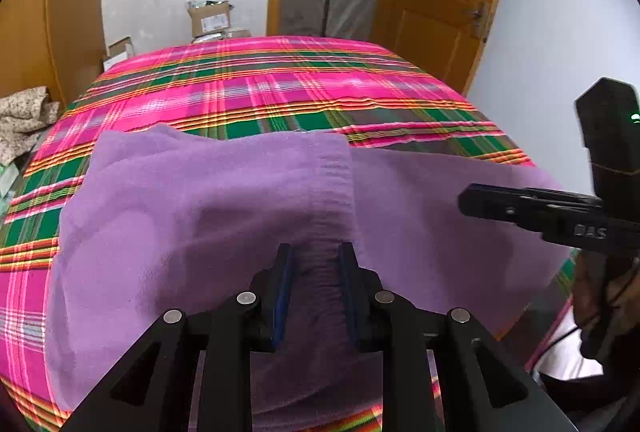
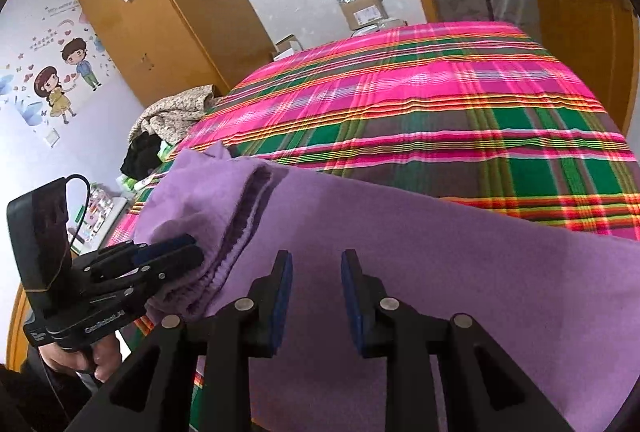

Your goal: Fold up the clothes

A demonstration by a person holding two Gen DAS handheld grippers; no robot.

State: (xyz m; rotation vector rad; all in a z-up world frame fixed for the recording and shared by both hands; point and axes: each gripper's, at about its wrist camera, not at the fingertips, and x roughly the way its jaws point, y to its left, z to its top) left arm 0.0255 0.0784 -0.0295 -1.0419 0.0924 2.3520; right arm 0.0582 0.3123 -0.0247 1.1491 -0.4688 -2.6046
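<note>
In the left wrist view, a purple garment lies spread on a bed under a pink and green plaid bedspread. A panel with a ribbed band is laid over the rest of it. The left gripper has its 2 fingers set part way closed on either side of that band, whose cloth bunches between the pads, so it looks gripped, probably to carry or hold the folded edge. The right gripper reaches in from the side above the flat part.

In the right wrist view, the right gripper hangs low over smooth purple cloth with its fingers apart and nothing between them. To its left, the left gripper pinches the doubled, ribbed edge, which lies stacked in layers. A heap of other clothes sits beyond the bed's far corner. The garment reads as part folded; the free gripper seems placed to steady or smooth the lower layer.
</note>
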